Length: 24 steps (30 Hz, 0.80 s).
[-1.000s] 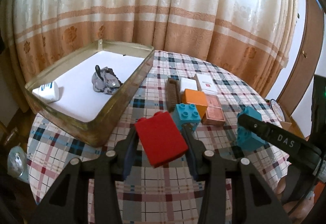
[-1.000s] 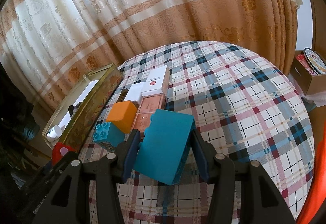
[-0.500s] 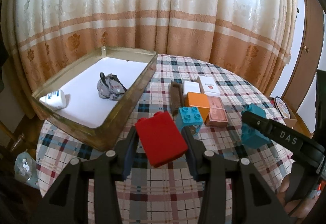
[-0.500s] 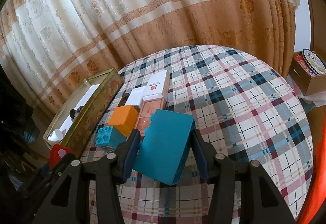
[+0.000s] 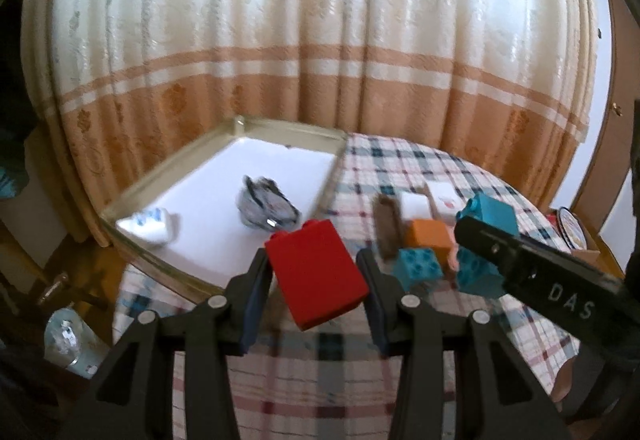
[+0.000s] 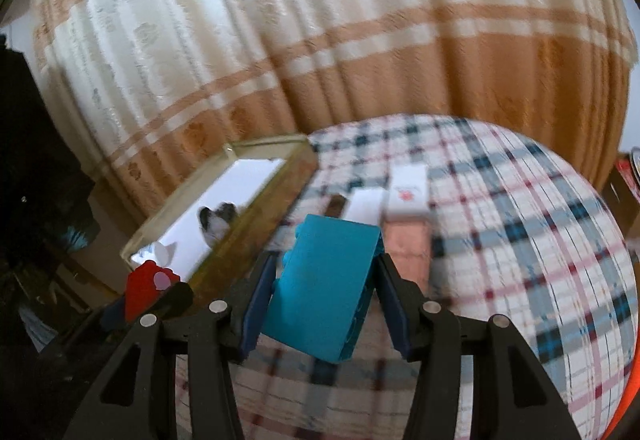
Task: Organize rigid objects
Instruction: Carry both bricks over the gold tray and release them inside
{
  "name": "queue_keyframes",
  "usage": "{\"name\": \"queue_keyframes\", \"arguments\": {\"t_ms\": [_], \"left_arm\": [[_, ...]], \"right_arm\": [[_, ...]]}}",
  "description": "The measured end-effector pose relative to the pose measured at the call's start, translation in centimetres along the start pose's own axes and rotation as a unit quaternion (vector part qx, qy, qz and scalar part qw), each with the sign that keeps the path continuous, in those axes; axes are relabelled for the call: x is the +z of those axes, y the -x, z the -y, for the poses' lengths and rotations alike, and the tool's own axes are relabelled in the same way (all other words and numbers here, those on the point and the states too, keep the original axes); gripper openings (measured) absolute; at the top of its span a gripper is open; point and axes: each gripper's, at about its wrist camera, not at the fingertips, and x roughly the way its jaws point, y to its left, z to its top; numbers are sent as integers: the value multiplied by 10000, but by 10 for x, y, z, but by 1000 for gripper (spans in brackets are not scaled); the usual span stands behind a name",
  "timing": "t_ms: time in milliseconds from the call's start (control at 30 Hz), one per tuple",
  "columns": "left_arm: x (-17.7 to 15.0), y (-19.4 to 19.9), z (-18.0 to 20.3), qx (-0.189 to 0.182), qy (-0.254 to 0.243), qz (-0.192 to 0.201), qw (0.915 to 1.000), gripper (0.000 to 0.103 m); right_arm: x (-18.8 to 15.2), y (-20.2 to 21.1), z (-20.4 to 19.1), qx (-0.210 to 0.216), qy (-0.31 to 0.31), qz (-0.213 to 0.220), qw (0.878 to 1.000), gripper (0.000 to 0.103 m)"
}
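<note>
- Two items already lie in the tray [image 5: 132, 191] at far left: a white packet [image 5: 146, 226] and a grey crumpled thing [image 5: 266, 207] (blurred, so no closer guess).
- Left gripper [image 5: 316, 276] pinches a red brick [image 5: 316, 276], held tilted above the tray's near right corner.
- Several pieces remain on the checked table [image 5: 400, 159]: a brown bar [image 5: 386, 228], orange block [image 5: 430, 242], small teal brick [image 5: 418, 268], white boxes.
- Right gripper [image 6: 324, 290] clamps a large teal brick [image 6: 324, 290], near the tray's right wall; neither is placed yet.
</note>
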Motion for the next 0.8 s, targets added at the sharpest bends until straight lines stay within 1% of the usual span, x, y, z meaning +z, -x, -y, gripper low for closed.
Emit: {"name": "queue_keyframes", "arguments": {"t_ms": [267, 500, 667, 800], "left_arm": [[17, -6, -33, 351, 134, 111, 9992, 43], [26, -17, -58, 566, 260, 70, 9980, 44], [32, -29, -73, 700, 378, -16, 9968, 44], [37, -37, -80, 744, 423, -32, 9963, 44]], "right_arm": [[20, -14, -50, 172, 411, 79, 9990, 54], [37, -31, -85, 262, 664, 98, 9974, 54], [50, -50, -102, 269, 777, 62, 9966, 54], [56, -63, -108, 263, 779, 37, 9966, 54]]}}
